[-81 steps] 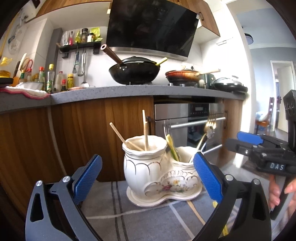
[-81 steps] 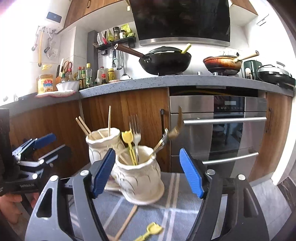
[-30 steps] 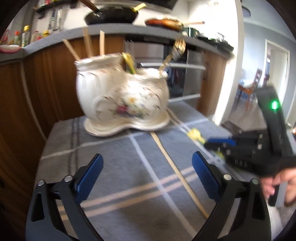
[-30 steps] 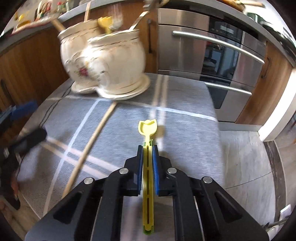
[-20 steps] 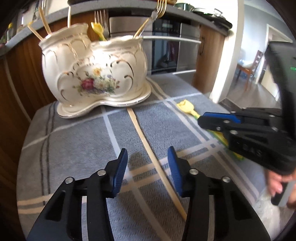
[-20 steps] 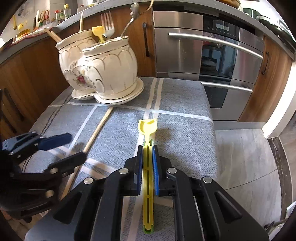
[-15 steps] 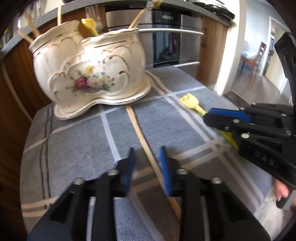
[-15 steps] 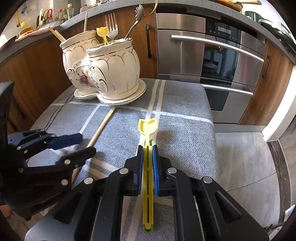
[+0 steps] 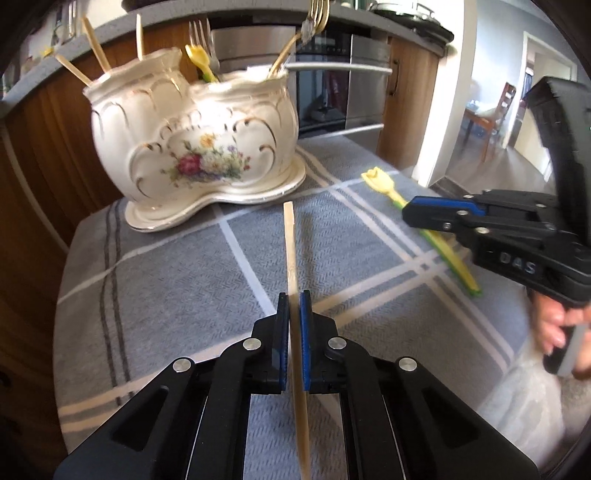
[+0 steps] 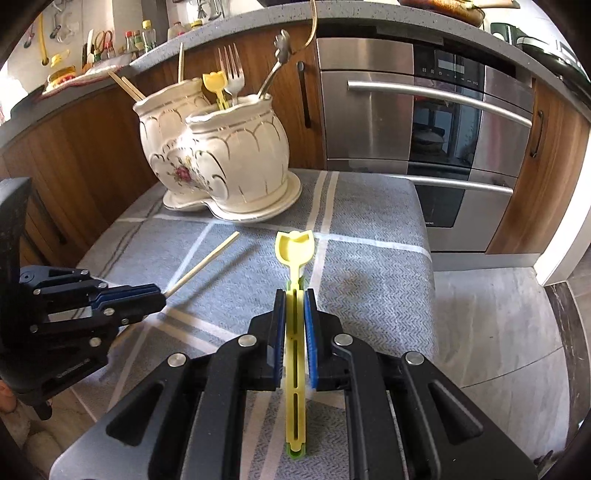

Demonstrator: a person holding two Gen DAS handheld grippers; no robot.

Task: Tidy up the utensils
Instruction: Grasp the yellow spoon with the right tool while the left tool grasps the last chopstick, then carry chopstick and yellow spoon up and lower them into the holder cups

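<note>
A cream two-pot ceramic utensil holder [image 9: 192, 147] with a flower motif stands on its saucer at the back of a grey checked cloth; it also shows in the right wrist view [image 10: 221, 155]. It holds chopsticks, forks and a yellow plastic utensil. My left gripper [image 9: 291, 299] is shut on a wooden chopstick [image 9: 290, 243], lifted off the cloth, seen too in the right wrist view [image 10: 201, 264]. My right gripper [image 10: 294, 295] is shut on a yellow plastic utensil [image 10: 295, 254] with a tulip-shaped head, also in the left wrist view [image 9: 384, 184].
The grey cloth [image 10: 369, 280] covers a small table that drops off at the right and near edges. Wooden cabinets [image 10: 74, 140] and a steel oven [image 10: 424, 122] stand behind. A counter [image 10: 221, 22] with bottles runs above.
My left gripper has closed on the chopstick and raised it off the cloth. My right gripper stays shut on the yellow utensil and has lifted it a little.
</note>
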